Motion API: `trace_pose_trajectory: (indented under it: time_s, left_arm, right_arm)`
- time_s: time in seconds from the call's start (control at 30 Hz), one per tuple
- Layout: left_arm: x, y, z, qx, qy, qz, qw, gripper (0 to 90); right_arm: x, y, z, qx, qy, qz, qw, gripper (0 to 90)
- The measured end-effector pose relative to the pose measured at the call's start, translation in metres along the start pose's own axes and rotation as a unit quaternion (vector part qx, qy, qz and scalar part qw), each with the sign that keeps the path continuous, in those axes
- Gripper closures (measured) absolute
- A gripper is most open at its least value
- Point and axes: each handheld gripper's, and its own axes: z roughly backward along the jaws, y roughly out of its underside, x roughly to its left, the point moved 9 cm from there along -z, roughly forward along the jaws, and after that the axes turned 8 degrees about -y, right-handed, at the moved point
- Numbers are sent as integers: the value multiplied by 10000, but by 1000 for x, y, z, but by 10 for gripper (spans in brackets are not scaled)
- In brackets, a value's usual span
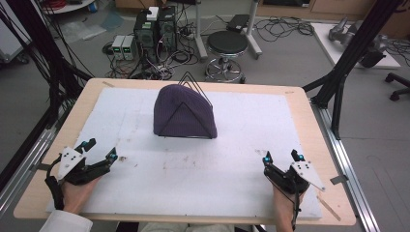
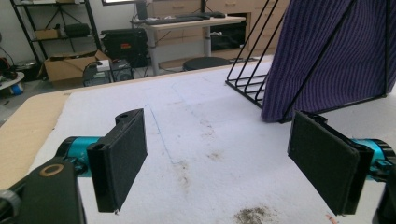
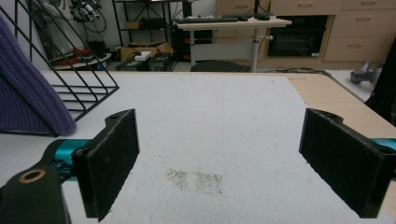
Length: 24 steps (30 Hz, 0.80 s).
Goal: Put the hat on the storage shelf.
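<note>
Left tongs (image 1: 100,149) and right tongs (image 1: 282,155) gape wide, empty, over white mat (image 1: 203,164).

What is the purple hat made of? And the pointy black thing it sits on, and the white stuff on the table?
The purple hat looks like soft knitted yarn, probably wool or acrylic: fine ribs run down it. The black rack looks like thin metal wire with a dark coat, stiff and straight. The white sheet looks like matte foam or felt board, slightly grainy and stained.

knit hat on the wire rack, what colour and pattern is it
The knit hat is dark purple with fine vertical ribbing, clearest in the left gripper view, draped over the black wire rack.
</note>
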Motion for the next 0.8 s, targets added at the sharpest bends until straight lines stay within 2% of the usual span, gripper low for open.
trace_pose_trajectory:
  time_s: [0.13, 0.37, 0.8]
  left_arm:
    - [0, 1, 0, 19, 6, -3, 10000, 201]
    - [1, 1, 0, 30, 0, 41, 10000, 201]
    - [2, 4, 2, 154, 2, 85, 9998, 203]
  right_arm:
    - [4, -1, -1, 22, -50, 132, 9999, 116]
    - [5, 1, -2, 66, -59, 83, 9999, 116]
    - [11, 4, -4, 175, -202, 184, 9995, 116]
